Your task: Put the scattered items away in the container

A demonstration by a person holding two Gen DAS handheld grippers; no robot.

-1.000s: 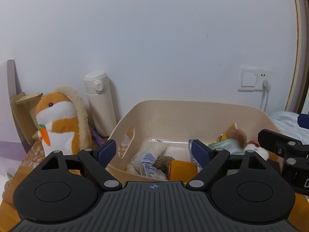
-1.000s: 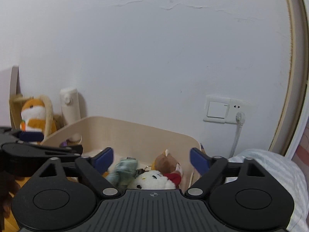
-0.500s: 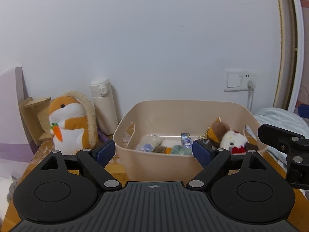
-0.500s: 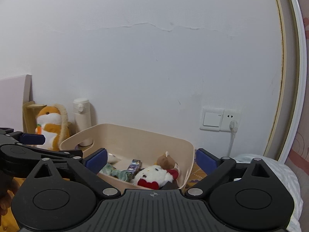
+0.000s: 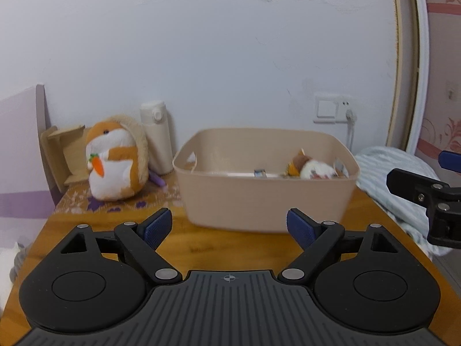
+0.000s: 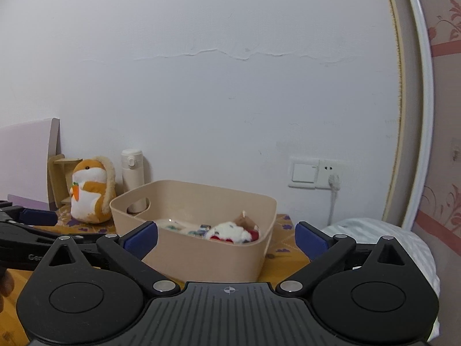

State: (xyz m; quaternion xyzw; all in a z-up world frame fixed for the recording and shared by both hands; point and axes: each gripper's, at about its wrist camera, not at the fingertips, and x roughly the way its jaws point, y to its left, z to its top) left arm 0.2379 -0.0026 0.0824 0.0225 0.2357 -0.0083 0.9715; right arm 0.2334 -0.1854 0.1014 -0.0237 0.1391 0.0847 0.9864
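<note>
Jaws wide apart, empty, left gripper [image 5: 229, 226], right gripper [image 6: 226, 238]

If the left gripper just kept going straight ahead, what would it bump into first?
Most likely the near wall of the beige plastic bin. The left gripper is open and empty, with bare wooden tabletop between it and the bin. Depth is hard to judge, so it might skim over the rim.
</note>
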